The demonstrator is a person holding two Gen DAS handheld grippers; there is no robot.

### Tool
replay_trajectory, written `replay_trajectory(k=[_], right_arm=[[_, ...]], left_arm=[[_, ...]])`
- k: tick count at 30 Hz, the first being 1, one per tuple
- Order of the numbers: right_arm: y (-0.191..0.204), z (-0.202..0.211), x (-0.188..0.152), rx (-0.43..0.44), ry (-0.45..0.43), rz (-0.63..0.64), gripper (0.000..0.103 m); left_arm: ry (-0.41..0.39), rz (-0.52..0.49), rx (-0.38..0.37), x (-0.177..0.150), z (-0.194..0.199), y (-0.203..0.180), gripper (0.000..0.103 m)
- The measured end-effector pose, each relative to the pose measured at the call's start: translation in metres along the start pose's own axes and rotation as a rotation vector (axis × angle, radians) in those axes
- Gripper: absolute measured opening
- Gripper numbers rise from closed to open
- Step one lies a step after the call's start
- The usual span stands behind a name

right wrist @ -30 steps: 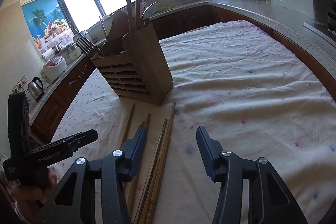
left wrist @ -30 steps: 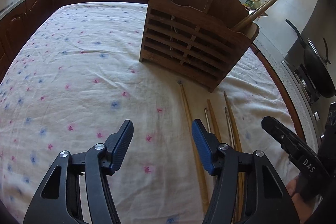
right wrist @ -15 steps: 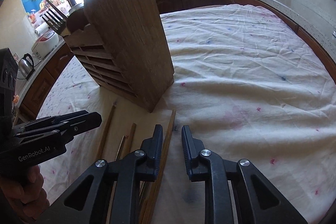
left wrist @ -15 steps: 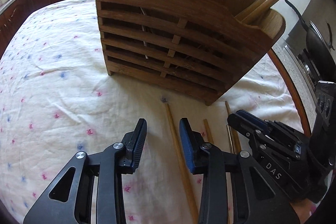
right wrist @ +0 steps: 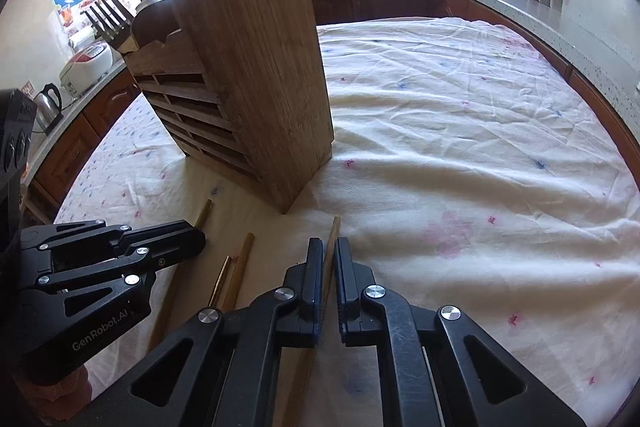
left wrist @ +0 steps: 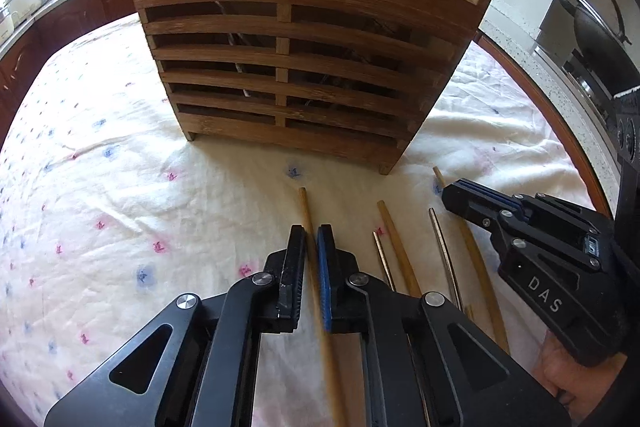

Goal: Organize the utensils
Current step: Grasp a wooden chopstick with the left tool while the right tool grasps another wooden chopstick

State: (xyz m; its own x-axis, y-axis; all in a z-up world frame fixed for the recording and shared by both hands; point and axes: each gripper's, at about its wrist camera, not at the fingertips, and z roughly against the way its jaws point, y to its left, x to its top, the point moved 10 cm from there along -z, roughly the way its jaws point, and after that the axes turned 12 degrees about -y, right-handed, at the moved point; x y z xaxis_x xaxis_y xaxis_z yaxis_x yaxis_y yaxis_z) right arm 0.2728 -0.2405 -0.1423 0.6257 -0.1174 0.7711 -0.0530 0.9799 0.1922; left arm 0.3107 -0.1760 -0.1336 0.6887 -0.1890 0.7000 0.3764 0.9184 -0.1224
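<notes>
Table point(left wrist: 100, 187), cloth-covered: carries everything. Wooden utensil holder point(left wrist: 304, 67), my landmark: upright mid-table, slatted face towards me, forks and long sticks already standing in it, so I judge it the destination. Loose chopsticks point(left wrist: 394, 243), several: lying on the cloth just in front of the holder, roughly side by side, easy to take singly. My left gripper point(left wrist: 311, 239): clenched on the leftmost chopstick point(left wrist: 306, 211), near its holder-side tip. My right gripper point(right wrist: 329, 247): clenched on the rightmost chopstick point(right wrist: 333, 231), likewise near the tip, ready for lifting.
</notes>
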Motion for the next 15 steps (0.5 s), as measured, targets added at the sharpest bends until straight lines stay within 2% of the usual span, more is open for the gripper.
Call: replay_trajectory(k=[7, 15], right_arm=[[-0.007, 0.04, 0.01, 0.032, -0.077, -0.101, 0.005], [-0.002, 0.102, 0.036, 0.076, -0.201, -0.131, 0.005]], left_arm=[[-0.046, 0.069, -0.032, -0.005, 0.035, 0.021, 0.005], [-0.168, 0.145, -0.076, 0.013, 0.102, 0.037, 0.005]])
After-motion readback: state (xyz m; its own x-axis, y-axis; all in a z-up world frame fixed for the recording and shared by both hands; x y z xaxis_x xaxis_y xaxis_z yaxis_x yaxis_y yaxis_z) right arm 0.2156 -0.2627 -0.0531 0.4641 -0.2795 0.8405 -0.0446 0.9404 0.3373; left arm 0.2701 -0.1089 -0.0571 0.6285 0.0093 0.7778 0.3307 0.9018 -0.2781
